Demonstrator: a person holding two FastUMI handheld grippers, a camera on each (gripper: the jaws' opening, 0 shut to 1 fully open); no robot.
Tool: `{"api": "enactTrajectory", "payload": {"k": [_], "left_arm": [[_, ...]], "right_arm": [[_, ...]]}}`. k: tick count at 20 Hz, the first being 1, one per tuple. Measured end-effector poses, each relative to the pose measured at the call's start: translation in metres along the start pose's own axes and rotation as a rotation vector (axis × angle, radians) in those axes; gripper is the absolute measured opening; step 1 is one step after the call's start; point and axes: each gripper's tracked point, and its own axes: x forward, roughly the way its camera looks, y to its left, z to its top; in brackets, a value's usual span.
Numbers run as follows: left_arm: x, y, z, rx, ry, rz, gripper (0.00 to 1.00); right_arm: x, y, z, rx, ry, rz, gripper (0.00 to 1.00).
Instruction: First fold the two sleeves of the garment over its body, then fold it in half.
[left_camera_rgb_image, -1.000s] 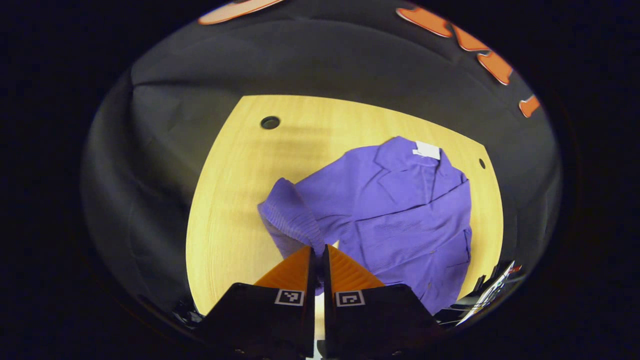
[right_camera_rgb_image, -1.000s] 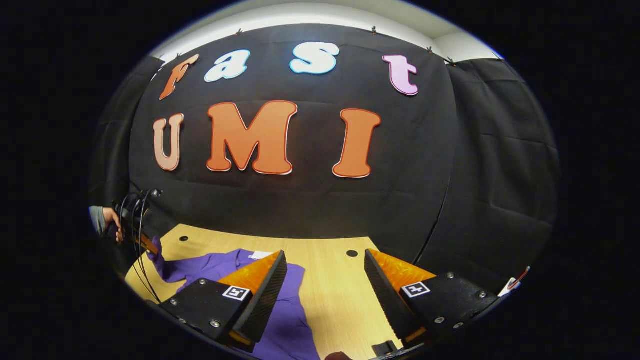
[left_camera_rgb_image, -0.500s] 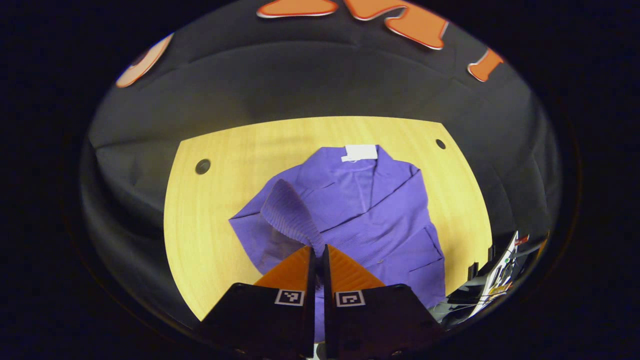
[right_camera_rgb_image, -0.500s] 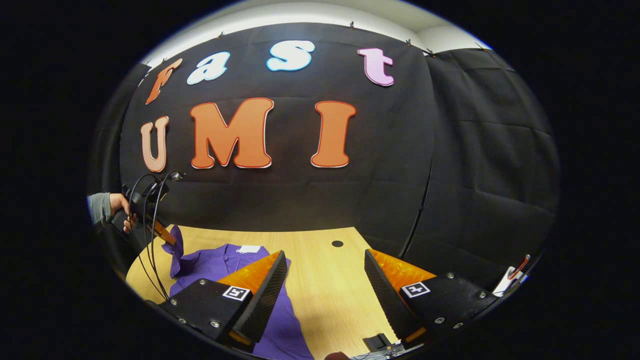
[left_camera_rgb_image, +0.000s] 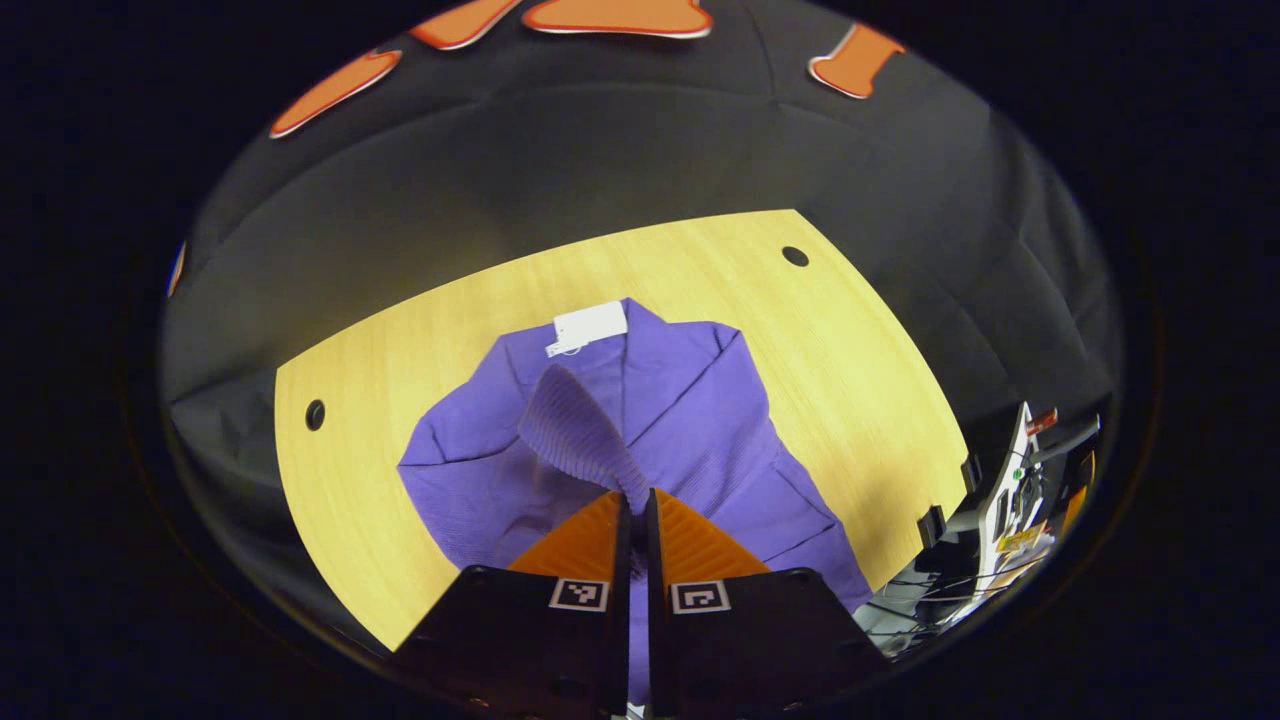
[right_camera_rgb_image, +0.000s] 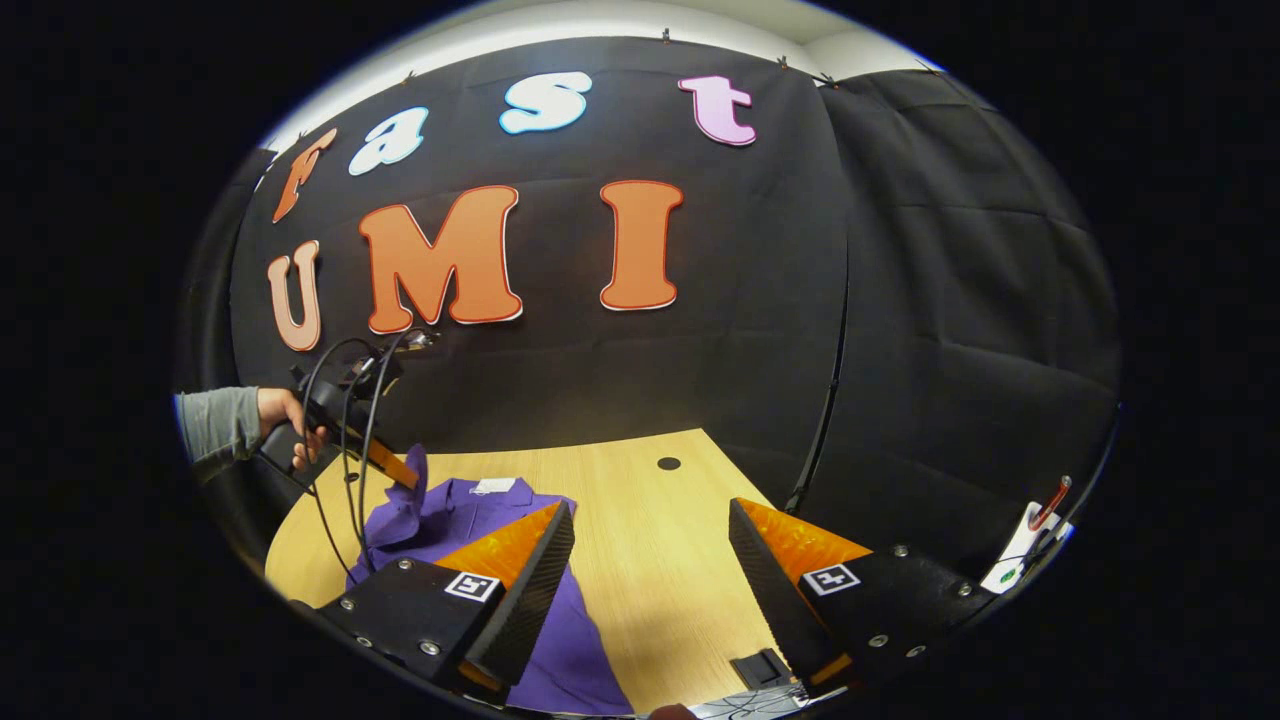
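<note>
Left gripper (left_camera_rgb_image: 635, 500), jaws clamped on the purple sleeve (left_camera_rgb_image: 575, 435), has carried it over the garment (left_camera_rgb_image: 690, 420) at frame centre since 1 s ago, nearly finishing fold 1; right gripper (right_camera_rgb_image: 650, 560) gapes empty.

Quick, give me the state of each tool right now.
Left tool: shut on the purple sleeve, lifted over the garment.
Right tool: open, holding nothing.

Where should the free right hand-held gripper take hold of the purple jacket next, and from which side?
Probably the jacket at its flat right edge, approached from the bare table side, jaws open. The left hand-held gripper already pinches the ribbed cuff.
</note>
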Motion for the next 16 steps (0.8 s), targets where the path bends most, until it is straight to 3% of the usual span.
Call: {"api": "enactTrajectory", "payload": {"k": [4,5,9,10,11,16], "left_arm": [[0.018,-0.035,0.014,0.04,-0.038,-0.053,0.11],[0.018,-0.045,0.015,0.053,-0.059,-0.071,0.17],[0.005,-0.059,0.029,0.12,-0.212,-0.088,0.78],[-0.002,-0.06,0.028,0.125,-0.243,-0.085,0.83],[-0.011,-0.055,0.025,0.131,-0.27,-0.066,0.94],[-0.069,-0.025,0.002,0.117,-0.462,0.049,0.99]], "right_arm": [[0.001,0.0,-0.007,-0.002,0.021,0.014,0.94],[0.002,-0.001,-0.009,-0.005,0.024,0.014,0.94],[0.007,-0.003,-0.012,-0.01,0.035,0.031,0.94],[0.009,0.0,-0.013,-0.008,0.038,0.04,0.94],[0.012,0.003,-0.015,-0.009,0.044,0.052,0.94],[0.026,0.028,-0.017,-0.031,0.041,0.099,0.94]]}}
